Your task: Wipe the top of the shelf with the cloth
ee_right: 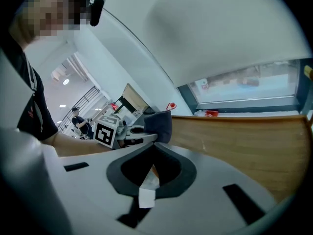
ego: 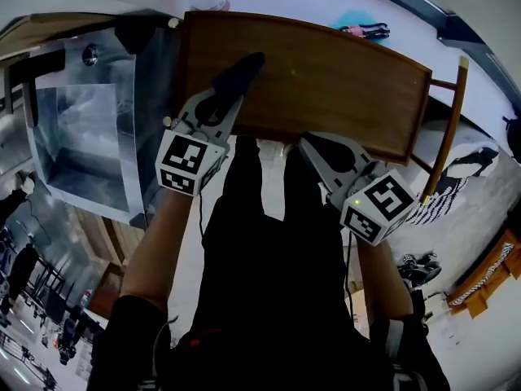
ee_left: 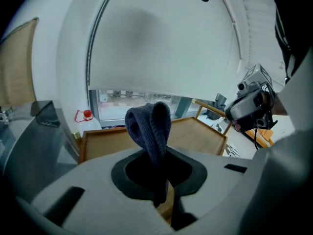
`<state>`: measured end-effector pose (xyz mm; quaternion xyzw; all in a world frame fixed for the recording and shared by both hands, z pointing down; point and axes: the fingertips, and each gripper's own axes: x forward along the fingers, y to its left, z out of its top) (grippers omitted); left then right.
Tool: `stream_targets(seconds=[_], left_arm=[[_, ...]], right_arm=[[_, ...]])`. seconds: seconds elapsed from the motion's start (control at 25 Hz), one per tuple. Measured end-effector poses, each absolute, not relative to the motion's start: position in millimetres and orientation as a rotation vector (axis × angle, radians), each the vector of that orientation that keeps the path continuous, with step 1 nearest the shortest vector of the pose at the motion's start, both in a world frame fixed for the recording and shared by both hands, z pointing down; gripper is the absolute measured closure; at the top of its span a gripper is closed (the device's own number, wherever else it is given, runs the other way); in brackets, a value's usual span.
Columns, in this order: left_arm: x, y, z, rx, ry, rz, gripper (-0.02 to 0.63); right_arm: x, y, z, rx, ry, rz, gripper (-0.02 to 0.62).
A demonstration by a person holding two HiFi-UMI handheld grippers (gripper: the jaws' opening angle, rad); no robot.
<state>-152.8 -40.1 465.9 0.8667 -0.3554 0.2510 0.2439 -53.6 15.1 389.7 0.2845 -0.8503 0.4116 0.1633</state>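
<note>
As my left claw (ego: 221, 104) pinches the dark cloth (ego: 242, 70), it hangs over the shelf top (ego: 326, 80).
My right claw (ego: 316, 149), jaws together and empty, sits at the shelf's near edge.

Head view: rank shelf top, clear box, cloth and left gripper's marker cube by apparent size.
1. Shelf top
2. Clear box
3. Marker cube on the left gripper
4. Cloth
The cube is nearer the camera, so the last two are unsure.
</note>
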Motion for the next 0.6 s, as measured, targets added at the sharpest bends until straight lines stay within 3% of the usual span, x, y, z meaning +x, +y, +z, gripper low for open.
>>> stream_targets(seconds=[0.32,0.6], left_arm=[[-232.2,-19.7,482.1,2.287,-1.093,0.750,0.552],[-253.4,-7.6,496.1,2.268,-1.129,0.821,0.552]], right_arm=[[-120.7,18.1,397.3,0.675,-2.421,1.155,0.591],[-139.2,23.8,404.0,0.635,-2.404,1.151,0.591]])
